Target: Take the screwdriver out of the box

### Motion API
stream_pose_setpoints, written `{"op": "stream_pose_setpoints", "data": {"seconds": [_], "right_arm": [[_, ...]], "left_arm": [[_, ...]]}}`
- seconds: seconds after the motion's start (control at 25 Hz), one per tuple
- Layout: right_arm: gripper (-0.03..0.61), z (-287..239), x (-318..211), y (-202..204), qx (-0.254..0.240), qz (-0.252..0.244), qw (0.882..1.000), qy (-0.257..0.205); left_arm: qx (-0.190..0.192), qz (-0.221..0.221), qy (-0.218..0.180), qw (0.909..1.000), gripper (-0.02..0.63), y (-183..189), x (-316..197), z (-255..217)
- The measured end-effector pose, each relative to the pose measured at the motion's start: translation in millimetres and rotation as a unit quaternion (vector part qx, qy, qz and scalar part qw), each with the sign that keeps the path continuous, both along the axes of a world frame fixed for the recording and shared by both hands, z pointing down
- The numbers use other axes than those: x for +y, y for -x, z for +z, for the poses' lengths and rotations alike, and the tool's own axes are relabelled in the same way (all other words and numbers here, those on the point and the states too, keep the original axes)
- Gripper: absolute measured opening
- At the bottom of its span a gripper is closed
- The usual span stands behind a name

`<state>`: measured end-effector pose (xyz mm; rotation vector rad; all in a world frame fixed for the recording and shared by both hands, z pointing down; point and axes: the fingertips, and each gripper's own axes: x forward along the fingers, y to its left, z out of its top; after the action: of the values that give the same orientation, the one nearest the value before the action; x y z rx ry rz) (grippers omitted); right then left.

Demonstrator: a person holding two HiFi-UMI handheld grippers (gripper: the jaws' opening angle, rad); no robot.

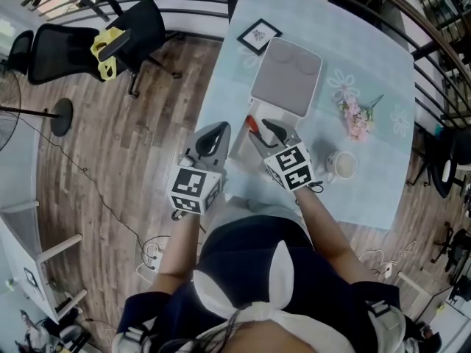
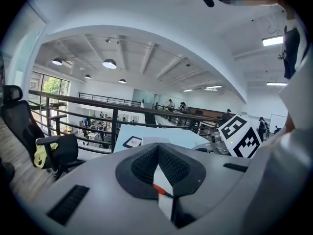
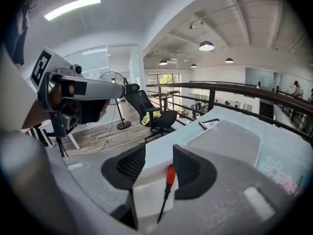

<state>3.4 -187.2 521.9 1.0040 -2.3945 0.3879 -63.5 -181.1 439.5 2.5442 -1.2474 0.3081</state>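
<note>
Our right claw (image 3: 158, 155) hangs open over the white box (image 3: 146, 192), with the screwdriver (image 3: 169, 175) ungripped between its jaws. Our left claw (image 2: 159, 147) is closed on nothing.

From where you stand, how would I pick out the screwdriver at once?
Find the pale blue table and the open white box on it. In the box lies the screwdriver: slim, dark-shafted, the only thing here with a red handle.

The right gripper (image 1: 268, 134) hides most of the screwdriver (image 1: 252, 123).
</note>
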Motion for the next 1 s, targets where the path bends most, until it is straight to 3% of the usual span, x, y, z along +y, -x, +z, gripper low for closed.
{"op": "stream_pose_setpoints", "data": {"seconds": [1.0], "right_arm": [[0.173, 96, -25, 5, 0.072, -0.004, 0.992, 0.100]], "left_arm": [[-0.013, -0.012, 0.042, 0.9989, 0.017, 7, -11, 36]]}}
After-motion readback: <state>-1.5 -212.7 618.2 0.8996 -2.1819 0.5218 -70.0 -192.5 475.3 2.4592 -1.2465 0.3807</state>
